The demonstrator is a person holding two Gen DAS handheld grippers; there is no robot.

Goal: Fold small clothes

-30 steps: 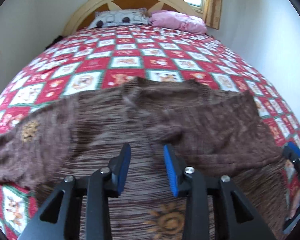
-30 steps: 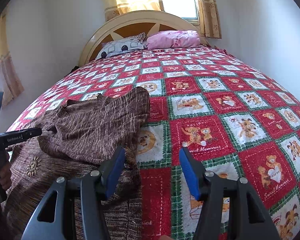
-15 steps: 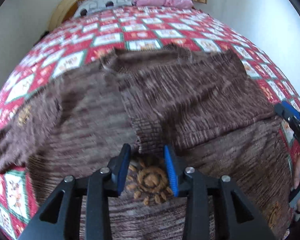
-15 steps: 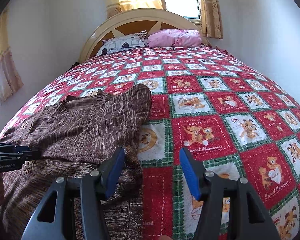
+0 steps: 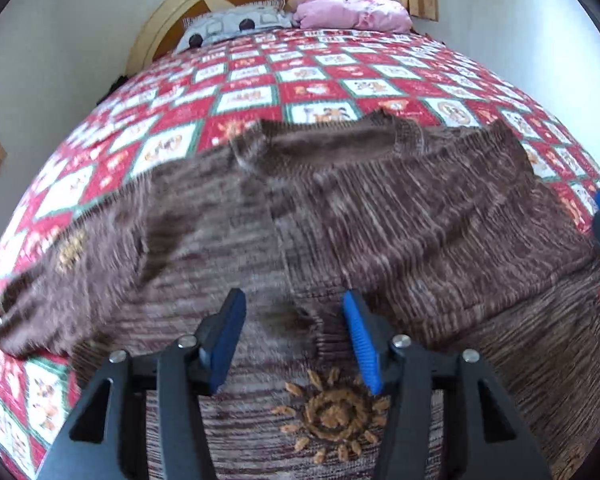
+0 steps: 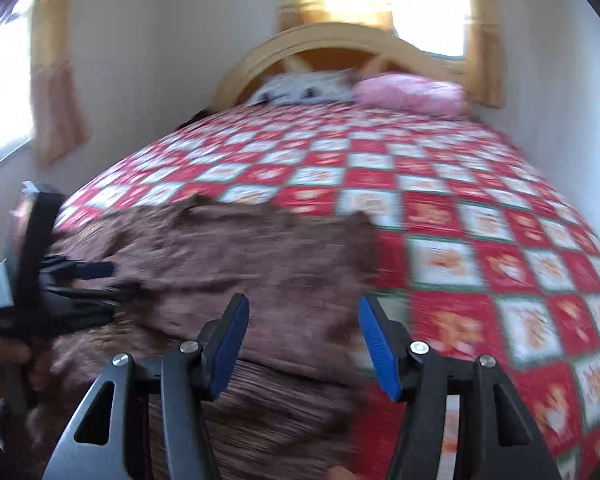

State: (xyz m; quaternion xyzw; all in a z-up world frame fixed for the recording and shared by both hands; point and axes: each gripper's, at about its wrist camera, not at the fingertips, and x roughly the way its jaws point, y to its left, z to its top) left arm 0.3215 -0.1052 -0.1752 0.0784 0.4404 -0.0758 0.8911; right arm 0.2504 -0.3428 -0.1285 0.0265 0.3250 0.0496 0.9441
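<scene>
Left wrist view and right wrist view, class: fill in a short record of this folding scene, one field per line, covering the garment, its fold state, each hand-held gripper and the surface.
garment: brown knit sweater with a sun motif
fold state: one sleeve folded across the body, the other sleeve spread out
left hand-held gripper: open, holding nothing, over the sweater's middle
right hand-held gripper: open, holding nothing, over the sweater's edge
surface: red and white teddy-bear quilt
pillows: pink pillow, grey patterned pillow

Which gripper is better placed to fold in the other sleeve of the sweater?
Probably left. The unfolded sleeve lies out toward that side, and the left gripper is open over the sweater. The right gripper sits at the opposite edge.
</scene>
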